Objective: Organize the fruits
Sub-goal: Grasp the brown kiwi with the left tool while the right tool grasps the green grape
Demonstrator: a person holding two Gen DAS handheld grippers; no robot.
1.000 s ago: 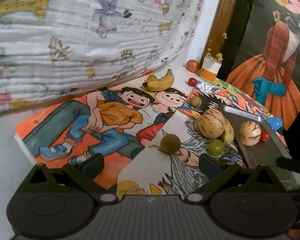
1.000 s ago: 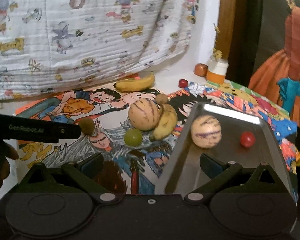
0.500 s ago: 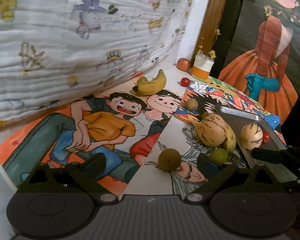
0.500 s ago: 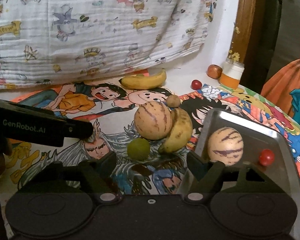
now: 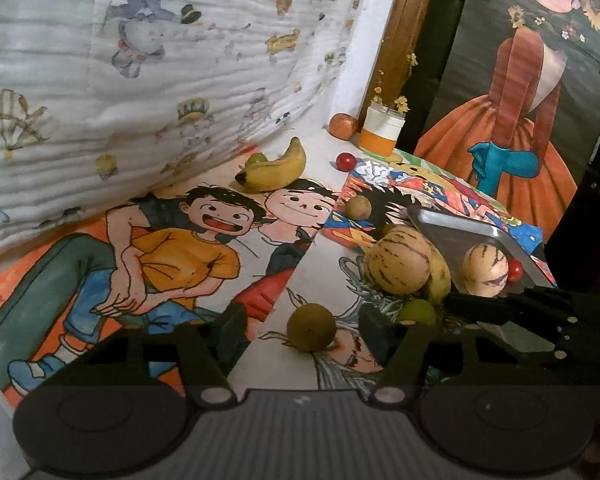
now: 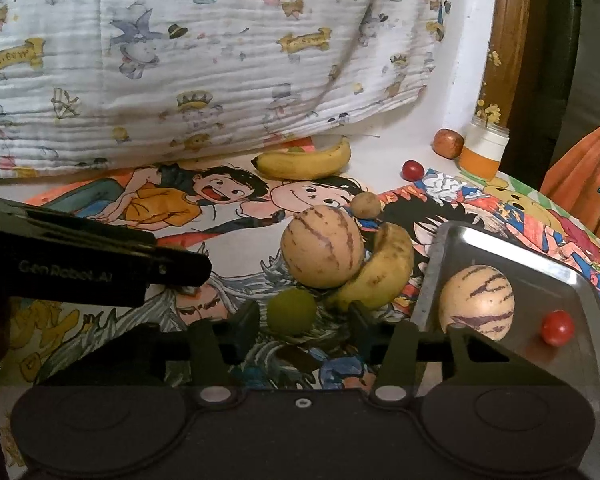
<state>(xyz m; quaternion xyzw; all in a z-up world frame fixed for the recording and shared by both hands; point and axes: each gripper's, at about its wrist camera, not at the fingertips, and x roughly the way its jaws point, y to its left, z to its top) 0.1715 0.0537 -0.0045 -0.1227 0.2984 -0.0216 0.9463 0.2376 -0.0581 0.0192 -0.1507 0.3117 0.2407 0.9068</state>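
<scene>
My left gripper is open, and a small brown-green round fruit lies on the table between its fingers. My right gripper is open around a green round fruit. Beyond it lie a striped melon and a banana. A metal tray to the right holds a second striped melon and a red cherry tomato. The left gripper's finger shows at the left of the right wrist view.
A second banana, a small brown fruit, a red cherry tomato, a reddish fruit and an orange-and-white jar lie farther back. A printed quilt hangs behind. Cartoon posters cover the table.
Both grippers have moved forward and lower. The brown-green fruit now lies between the left fingers, and the green fruit between the right fingers.
</scene>
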